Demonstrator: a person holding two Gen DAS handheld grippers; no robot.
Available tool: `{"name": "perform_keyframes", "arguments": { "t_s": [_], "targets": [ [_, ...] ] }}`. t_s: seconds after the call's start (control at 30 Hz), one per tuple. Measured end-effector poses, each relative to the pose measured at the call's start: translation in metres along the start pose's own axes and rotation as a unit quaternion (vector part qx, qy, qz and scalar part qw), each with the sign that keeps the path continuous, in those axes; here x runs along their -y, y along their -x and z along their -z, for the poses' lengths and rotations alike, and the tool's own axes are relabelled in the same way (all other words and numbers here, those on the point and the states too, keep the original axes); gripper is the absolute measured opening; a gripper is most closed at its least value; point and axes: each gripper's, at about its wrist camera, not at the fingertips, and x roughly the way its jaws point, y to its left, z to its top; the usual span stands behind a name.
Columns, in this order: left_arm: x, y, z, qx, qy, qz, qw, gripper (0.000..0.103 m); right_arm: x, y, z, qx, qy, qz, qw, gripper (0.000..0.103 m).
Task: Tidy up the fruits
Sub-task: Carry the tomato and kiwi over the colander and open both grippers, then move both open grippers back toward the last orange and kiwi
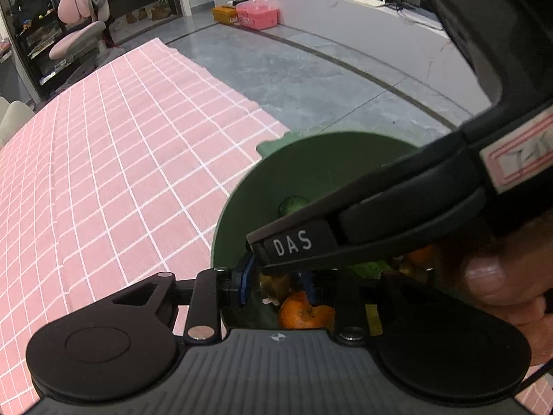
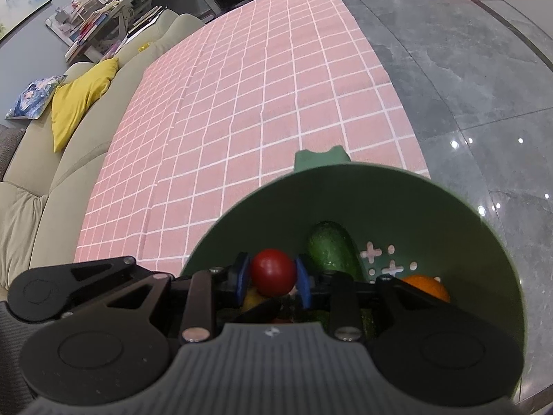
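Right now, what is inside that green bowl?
The green bowl holds a cucumber and an orange. The right gripper grips a red fruit over it. The grippers hide whatever lies beneath.

Pink checked cloth (image 2: 262, 97) beside beige sofa (image 2: 52, 173) with yellow cushion (image 2: 79, 97)

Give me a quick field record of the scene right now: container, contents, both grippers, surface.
container: green bowl, perforated bottom, at the edge of the cloth
contents seen: cucumber, orange, peeled tangerine
right gripper: shut on red round fruit, over the bowl
left gripper: over the bowl, mostly hidden by the right tool; state unclear
surface: pink checked cloth on grey floor
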Motion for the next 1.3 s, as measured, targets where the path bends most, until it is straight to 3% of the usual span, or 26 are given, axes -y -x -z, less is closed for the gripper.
{"name": "perform_keyframes", "arguments": {
  "t_s": [0.3, 0.8, 1.0, 1.3],
  "targets": [
    [-0.006, 0.041, -0.002, 0.029, 0.005, -0.011, 0.9995, 0.041, -0.011, 0.028, -0.007, 0.028, 0.012, -0.011, 0.999, 0.027],
    [-0.032, 0.154, 0.015, 0.094, 0.058, -0.045, 0.9929, 0.044, -0.067, 0.097, 0.005, 0.075, 0.080, -0.008, 0.994, 0.029],
    [-0.035, 0.191, 0.038, 0.126, 0.073, -0.061, 0.9874, 0.053, -0.091, 0.133, 0.030, 0.097, 0.100, -0.010, 0.990, 0.033],
    [-0.046, 0.194, 0.091, 0.110, 0.083, -0.052, 0.9891, 0.053, -0.101, 0.155, 0.091, 0.116, 0.103, 0.020, 0.988, 0.033]
  ]
}}
